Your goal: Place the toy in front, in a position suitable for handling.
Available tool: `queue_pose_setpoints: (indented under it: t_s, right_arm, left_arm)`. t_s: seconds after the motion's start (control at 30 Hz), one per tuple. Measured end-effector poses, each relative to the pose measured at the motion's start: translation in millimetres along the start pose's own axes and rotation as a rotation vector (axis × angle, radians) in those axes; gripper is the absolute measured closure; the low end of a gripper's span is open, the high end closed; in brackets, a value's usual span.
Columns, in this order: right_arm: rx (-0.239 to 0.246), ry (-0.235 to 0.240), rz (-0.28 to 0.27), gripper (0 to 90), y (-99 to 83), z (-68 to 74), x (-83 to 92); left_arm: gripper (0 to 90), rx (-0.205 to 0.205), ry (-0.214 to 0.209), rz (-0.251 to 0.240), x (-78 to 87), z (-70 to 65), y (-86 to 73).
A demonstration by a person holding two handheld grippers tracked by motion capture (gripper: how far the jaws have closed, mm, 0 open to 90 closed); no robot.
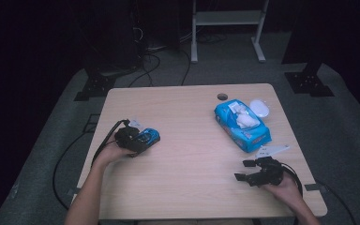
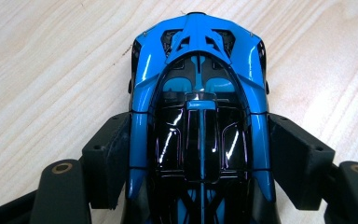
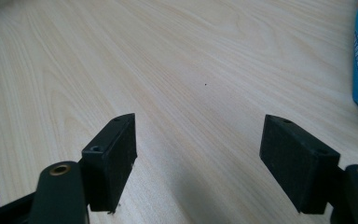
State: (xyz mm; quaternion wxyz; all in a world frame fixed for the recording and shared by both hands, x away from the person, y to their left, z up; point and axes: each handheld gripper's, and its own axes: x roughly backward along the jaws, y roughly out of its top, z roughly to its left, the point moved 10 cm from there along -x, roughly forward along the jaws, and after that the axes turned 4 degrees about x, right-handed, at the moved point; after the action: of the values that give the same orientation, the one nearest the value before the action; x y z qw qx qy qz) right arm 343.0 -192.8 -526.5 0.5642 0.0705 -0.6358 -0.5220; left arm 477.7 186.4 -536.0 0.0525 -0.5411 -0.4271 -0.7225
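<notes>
So the wooden table (image 1: 187,154) has a big bare stretch through the middle and along the near edge, plenty of room to move there. Back right, near the far edge and a round cable hole (image 1: 222,97), sits a blue wipes pack (image 1: 242,124) with its flap open and white wipes bunched in the opening; a white lid (image 1: 259,108) lies just beside it. Over by the left edge, the left gripper (image 1: 140,139) is clamped on a blue toy car (image 2: 198,107), pads tight on both flanks, car on the tabletop. The right gripper (image 1: 248,171) sits low by the near right corner, jaws spread wide, nothing between them.
</notes>
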Motion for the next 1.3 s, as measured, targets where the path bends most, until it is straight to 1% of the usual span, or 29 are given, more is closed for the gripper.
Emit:
queue_pose_setpoints:
  t_s: [0.1,0.17,0.3,0.33,0.43,0.47,0.53,0.57,0.7,0.8,0.9,0.97,1.0,1.13,1.3]
  right_arm:
    - [-0.005,0.0,-0.002,26.4,0.1,-1.3,0.4]
    - [-0.008,0.001,-0.006,26.3,0.4,-2.3,0.6]
    - [-0.006,0.0,-0.006,26.3,0.5,-1.2,1.2]
    - [-0.006,-0.001,-0.006,26.3,0.6,-0.6,1.6]
    - [-0.004,-0.003,-0.013,26.4,1.7,-1.1,2.6]
    - [-0.011,-0.003,-0.014,26.3,1.9,-2.0,2.8]
    - [-0.012,-0.002,-0.012,26.3,1.7,-2.2,2.8]
    - [-0.014,-0.002,-0.012,26.4,1.7,-2.4,2.7]
    - [-0.009,-0.006,-0.015,26.3,2.7,-2.3,3.1]
    - [-0.009,-0.007,-0.019,26.4,2.8,-3.2,3.5]
    - [-0.012,-0.01,-0.019,26.4,2.3,-4.0,4.5]
    - [-0.01,-0.012,-0.022,26.4,2.5,-4.1,5.6]
    - [-0.016,-0.011,-0.024,26.4,2.6,-4.0,6.6]
    - [-0.015,-0.013,-0.025,26.4,1.5,-6.5,7.0]
    - [-0.02,-0.015,-0.03,26.4,1.9,-6.8,8.8]
  left_arm:
    - [27.9,-0.001,0.001,-0.005,3.1,1.2,-0.4]
    - [27.9,0.009,0.004,-0.019,7.6,3.4,0.8]
    - [28.0,0.022,0.015,-0.066,22.2,6.1,5.9]
    - [27.9,0.024,0.012,-0.083,26.2,4.5,8.2]
    - [27.9,0.009,0.001,-0.124,36.7,-4.3,17.2]
    - [27.9,0.003,-0.007,-0.13,39.0,-8.6,20.5]
    - [27.9,-0.024,-0.013,-0.138,41.9,-18.3,27.4]
    - [27.9,-0.034,-0.023,-0.142,42.8,-23.9,31.1]
    - [27.9,-0.083,-0.059,-0.161,41.4,-49.2,46.2]
    - [27.9,-0.108,-0.089,-0.168,37.0,-68.5,55.2]
    - [27.9,-0.144,-0.113,-0.171,31.4,-88.2,62.7]
    - [27.9,-0.157,-0.13,-0.175,27.7,-100.8,67.5]
    - [27.9,-0.162,-0.143,-0.179,26.0,-107.3,69.9]
    - [27.9,-0.2,-0.179,-0.183,18.1,-132.7,77.8]
    - [27.9,-0.238,-0.21,-0.171,8.7,-155.1,85.7]
